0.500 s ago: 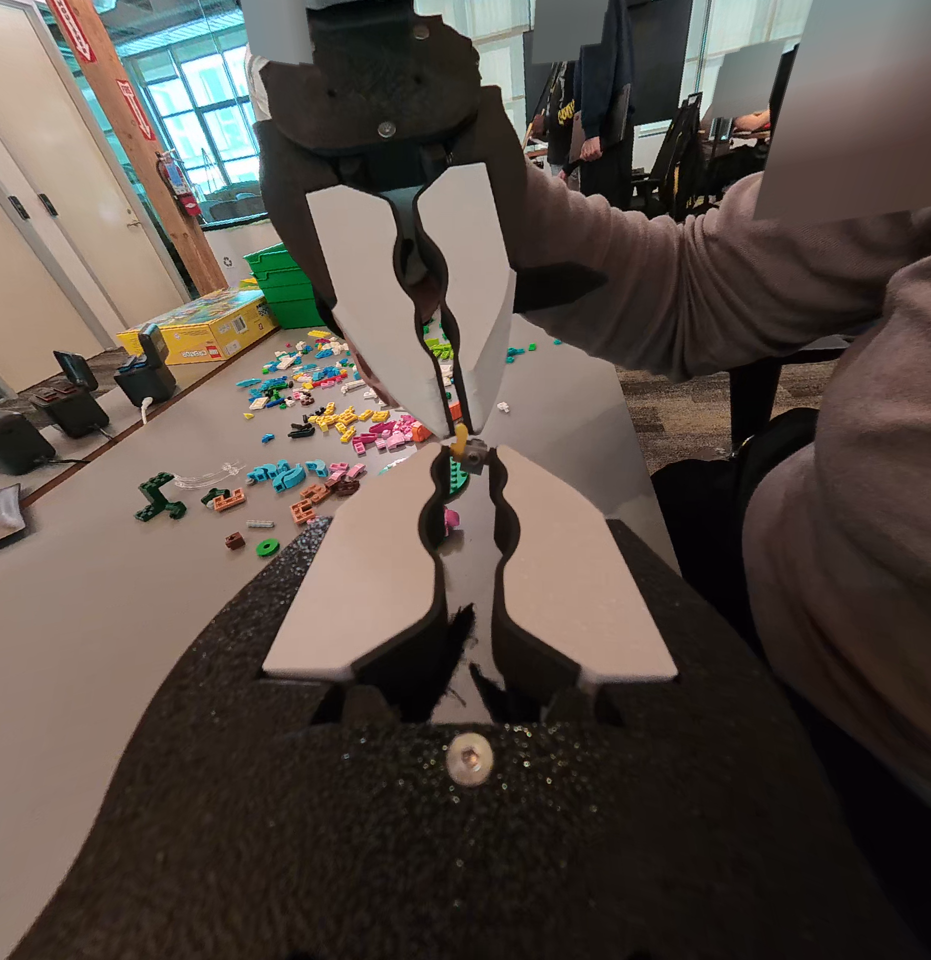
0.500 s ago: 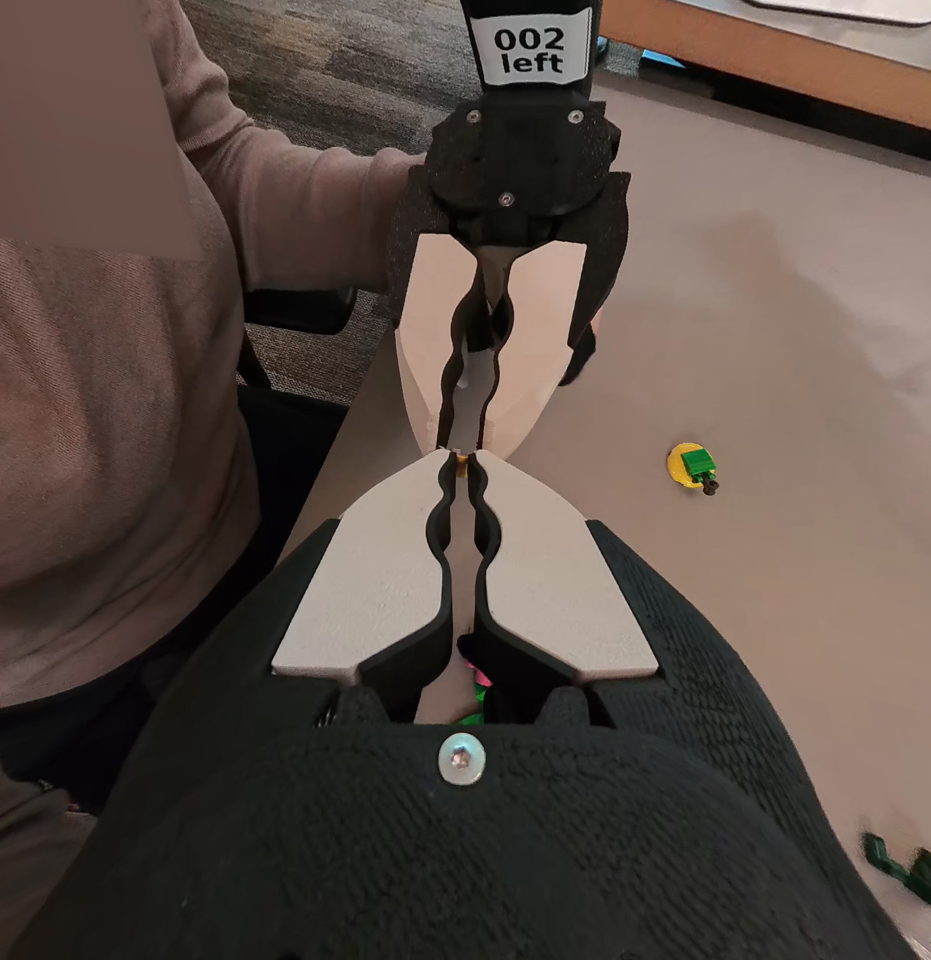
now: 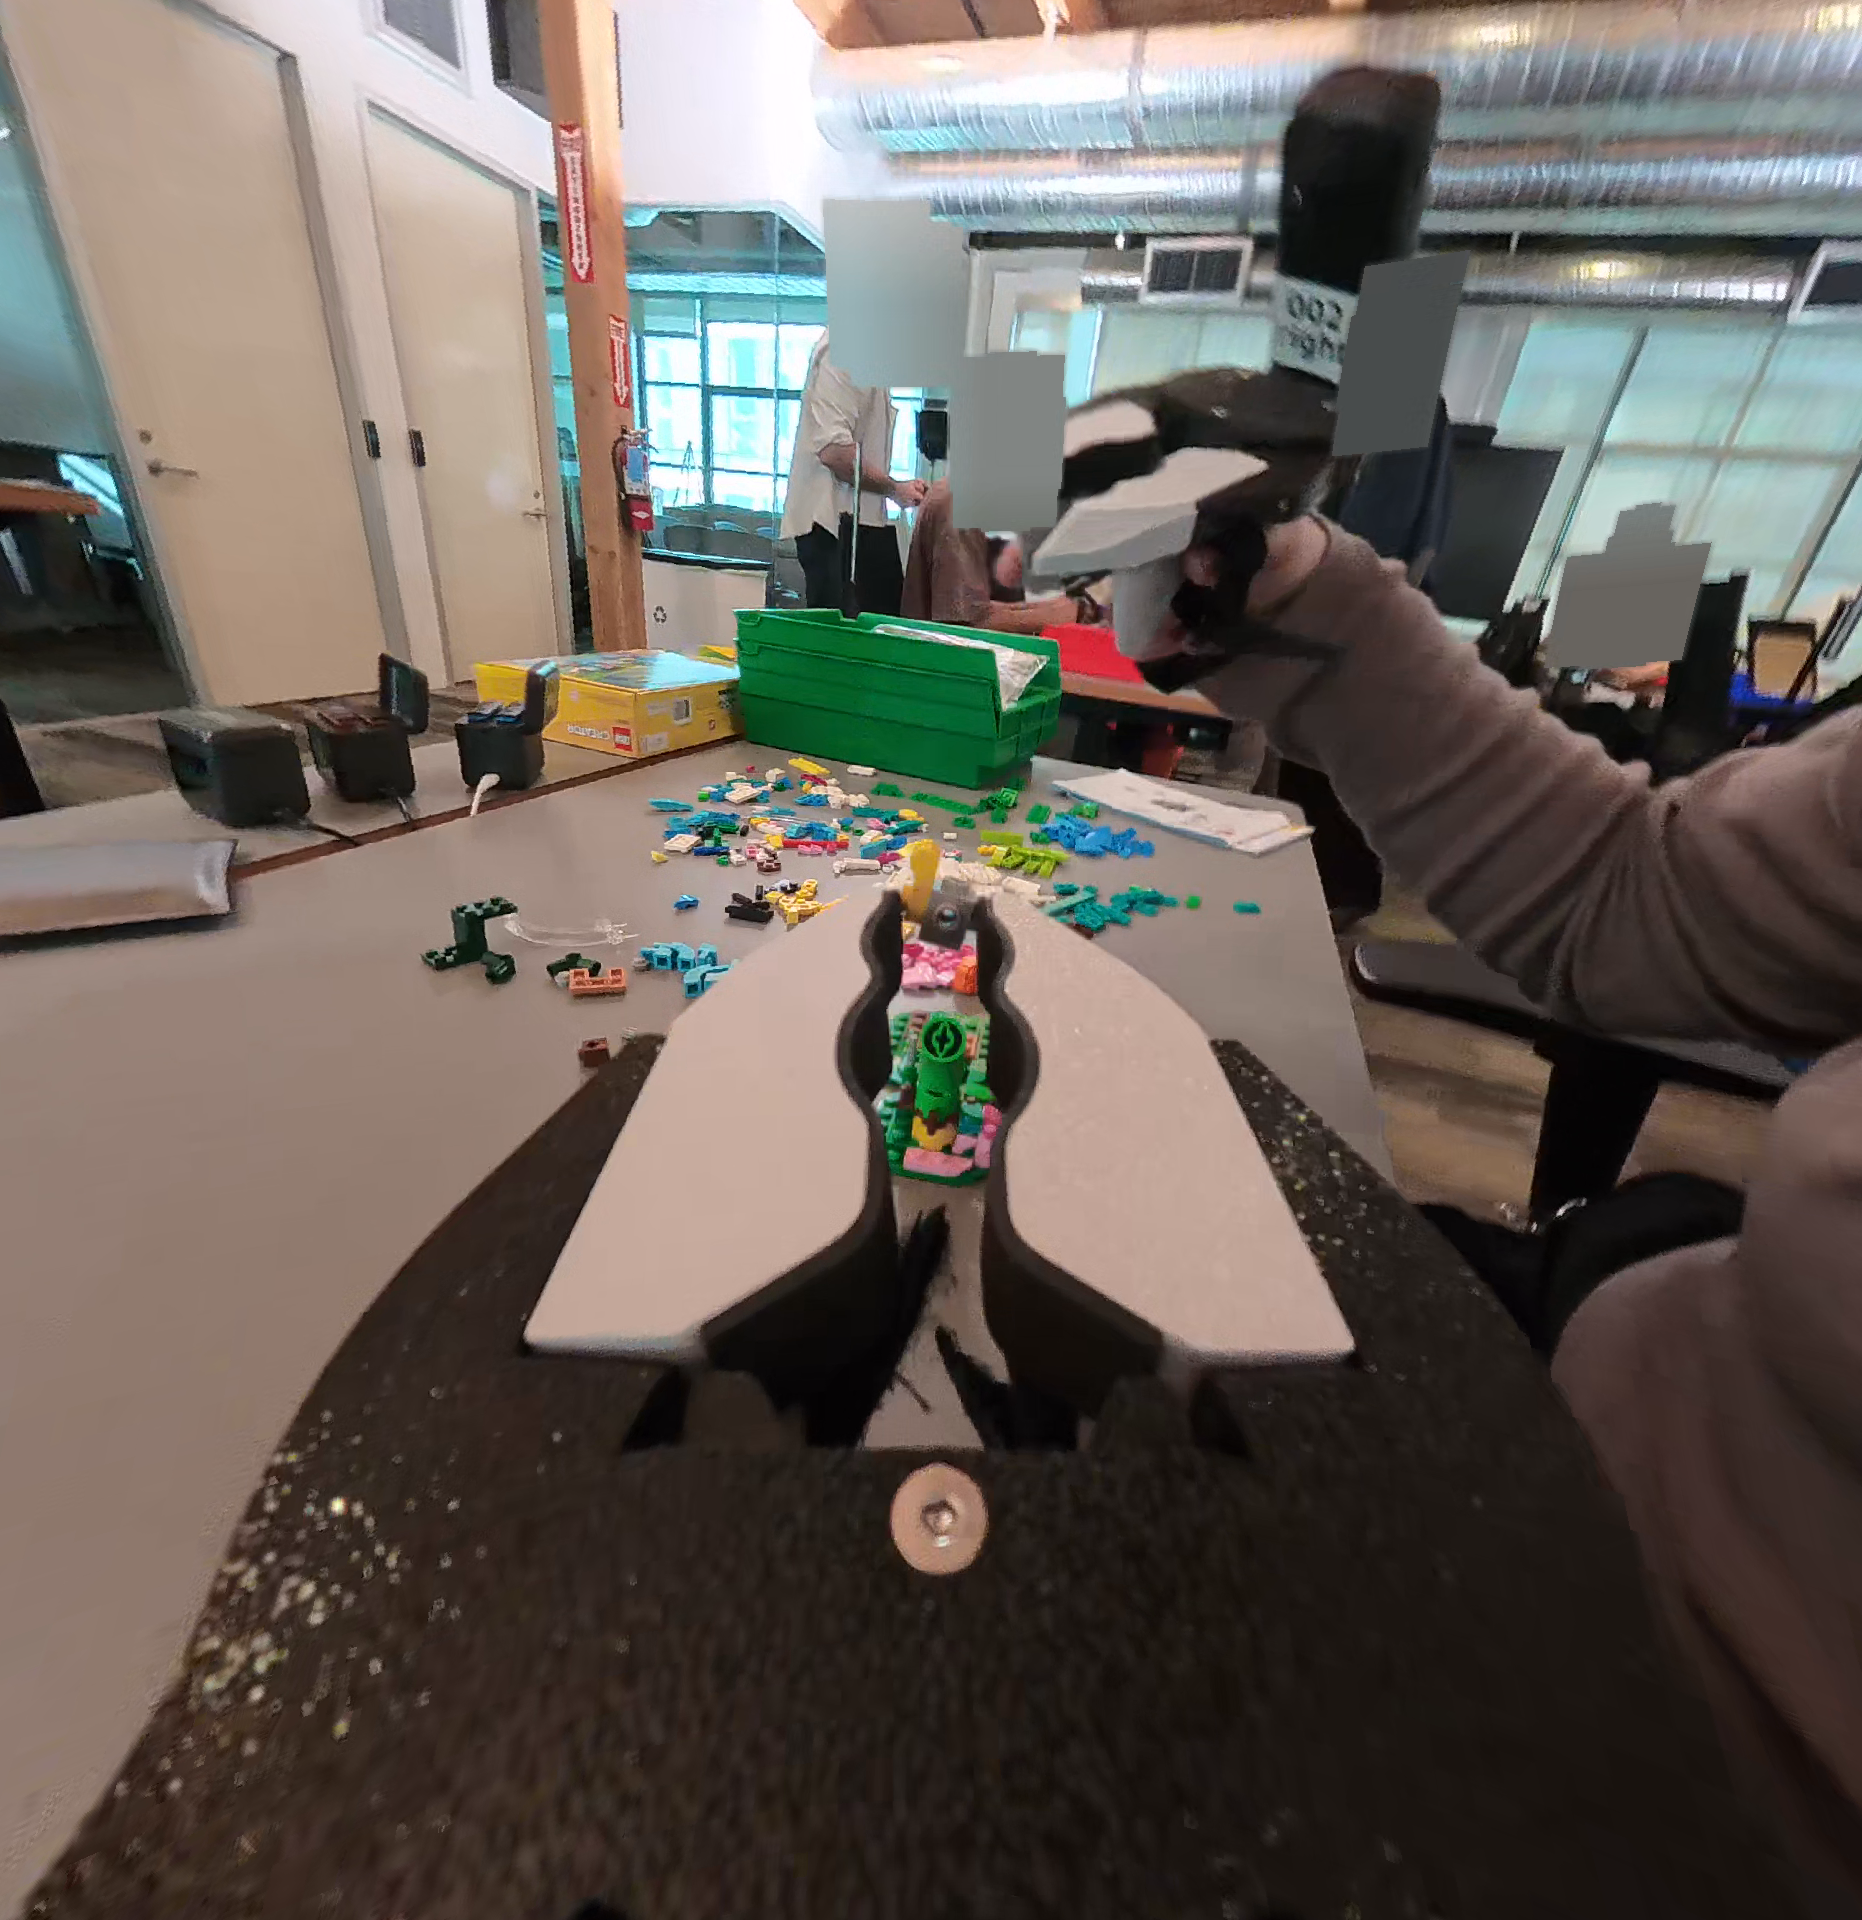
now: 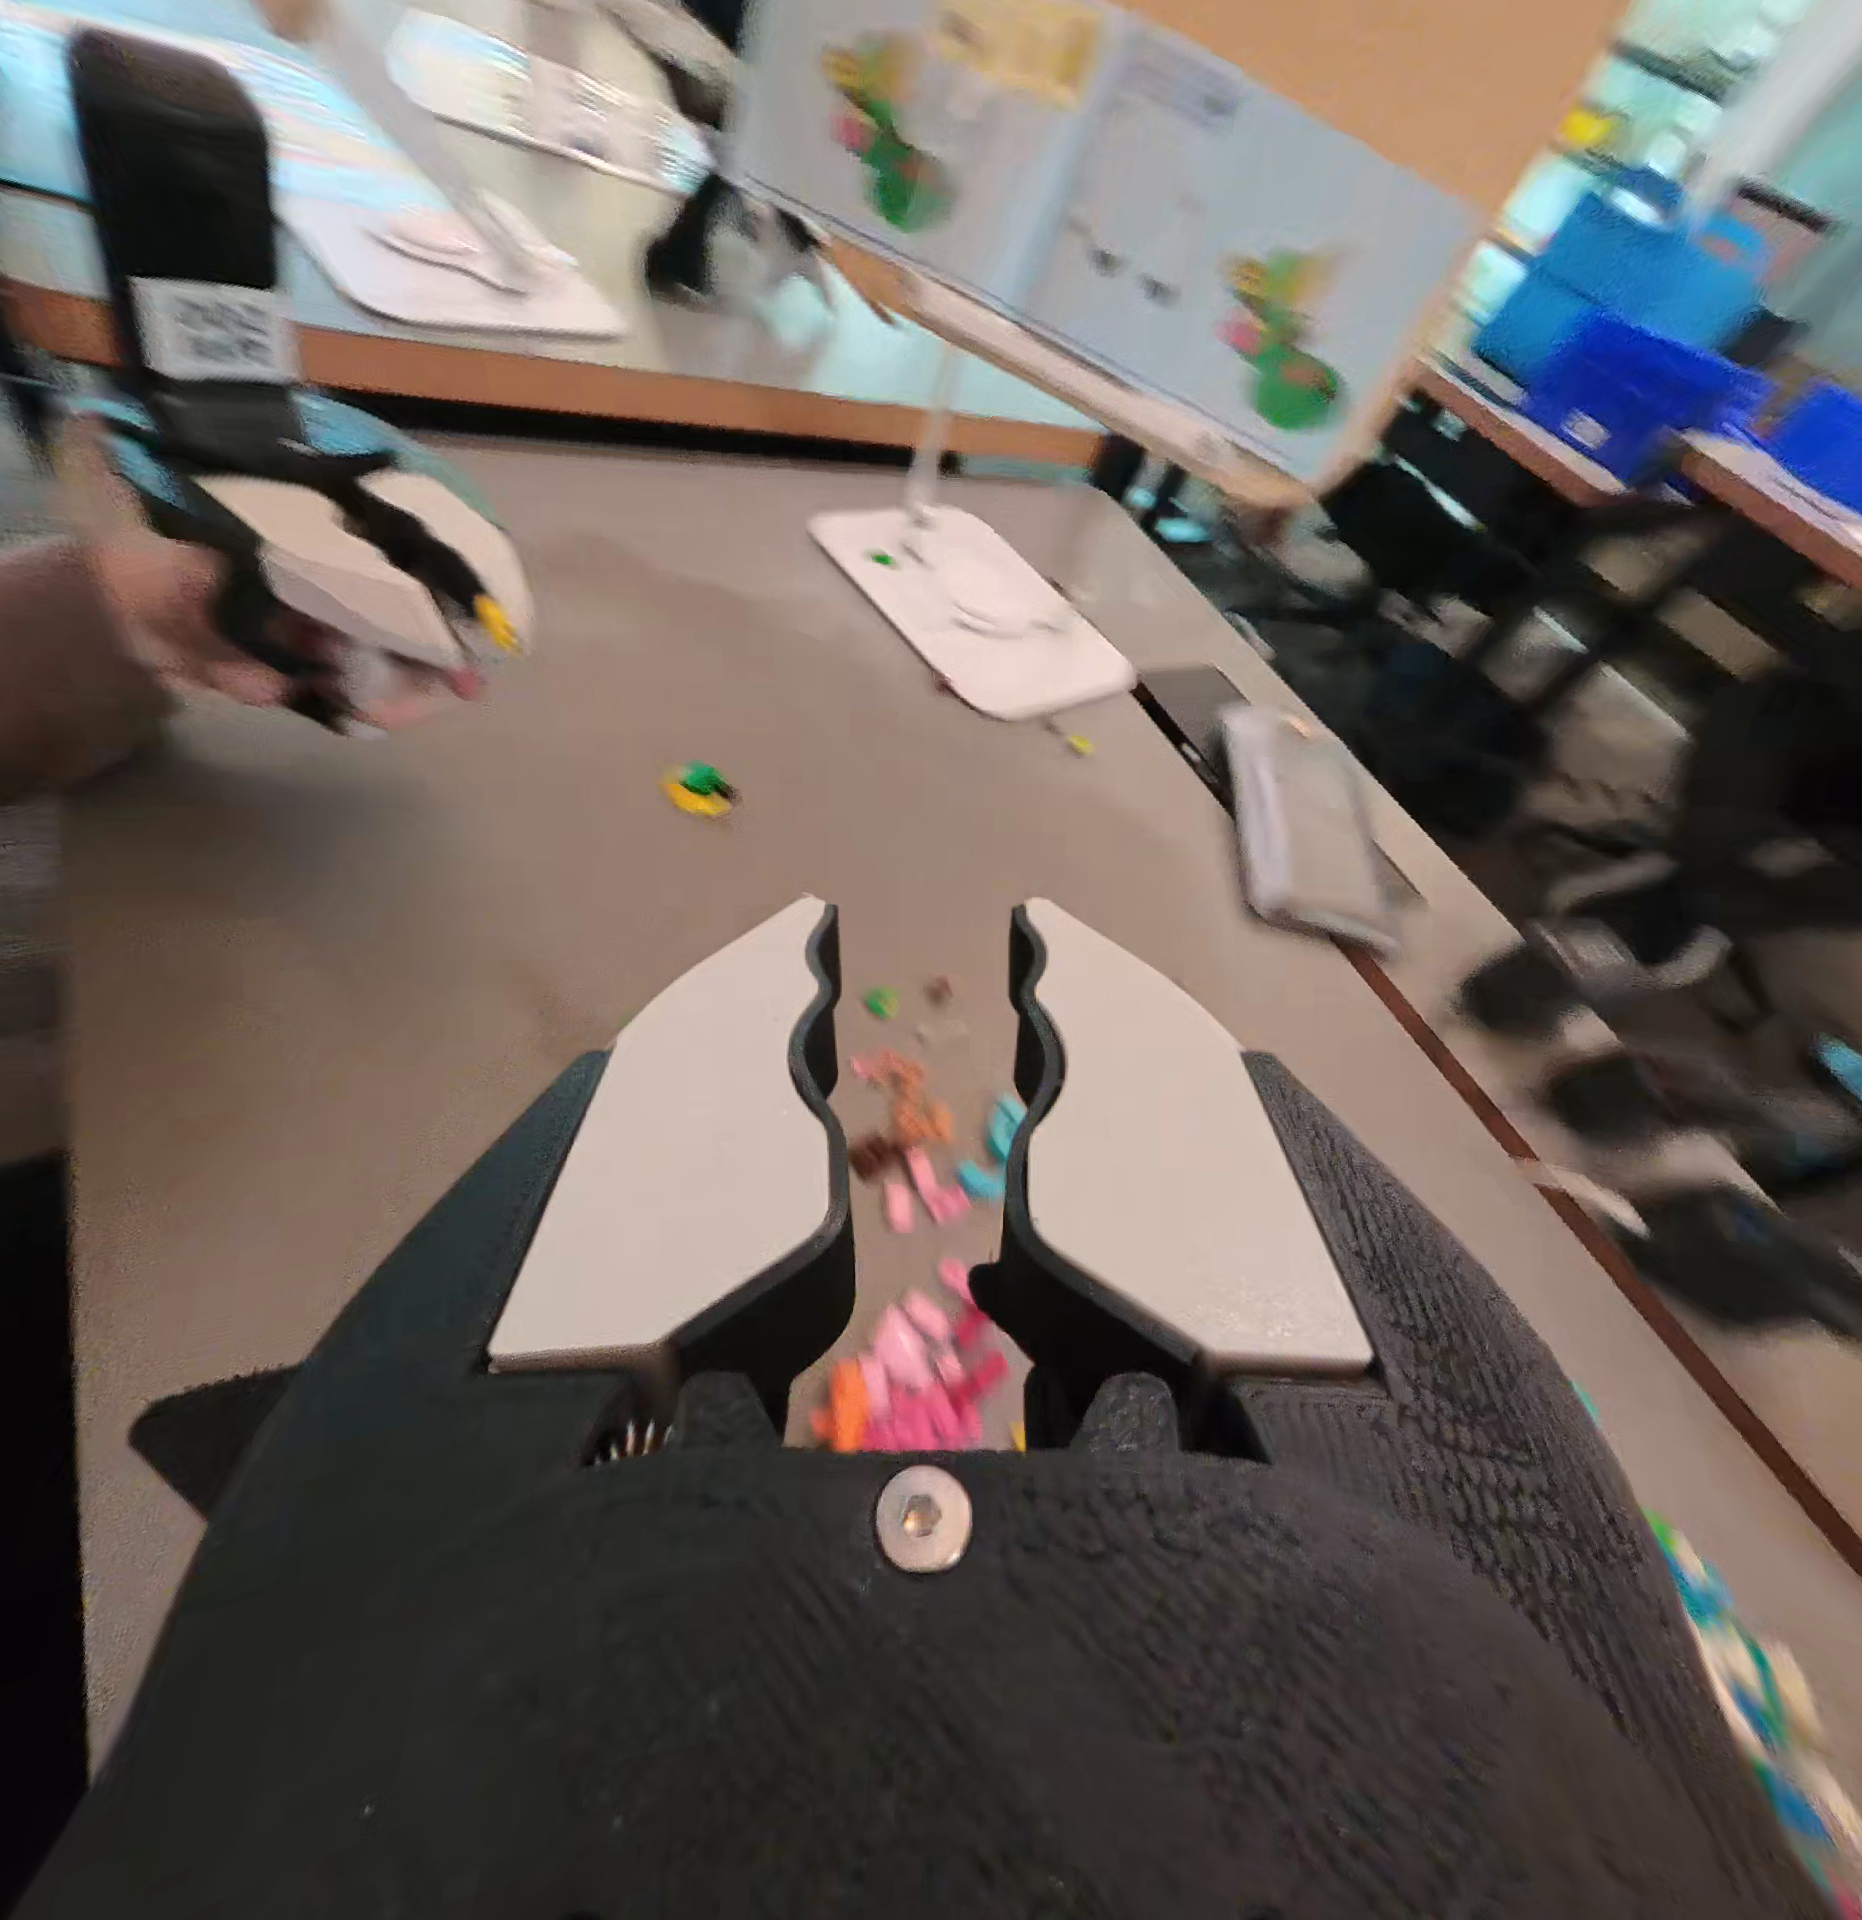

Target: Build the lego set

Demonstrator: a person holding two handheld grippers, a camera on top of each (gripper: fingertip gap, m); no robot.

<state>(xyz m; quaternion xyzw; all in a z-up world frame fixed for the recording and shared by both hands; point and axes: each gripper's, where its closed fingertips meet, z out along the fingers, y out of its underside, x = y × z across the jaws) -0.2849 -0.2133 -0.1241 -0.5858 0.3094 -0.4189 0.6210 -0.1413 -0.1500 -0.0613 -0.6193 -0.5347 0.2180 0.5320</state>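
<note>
Between the tips of the left gripper [image 3: 932, 920], a small grey block with a yellow cone [image 3: 935, 902] sits pinched, held clear above the green studded model [image 3: 935, 1101], likely for fitting there. Off to its right, the right gripper [image 4: 922, 914] gapes, empty, over glossy pink bricks [image 4: 922, 1351].
</note>
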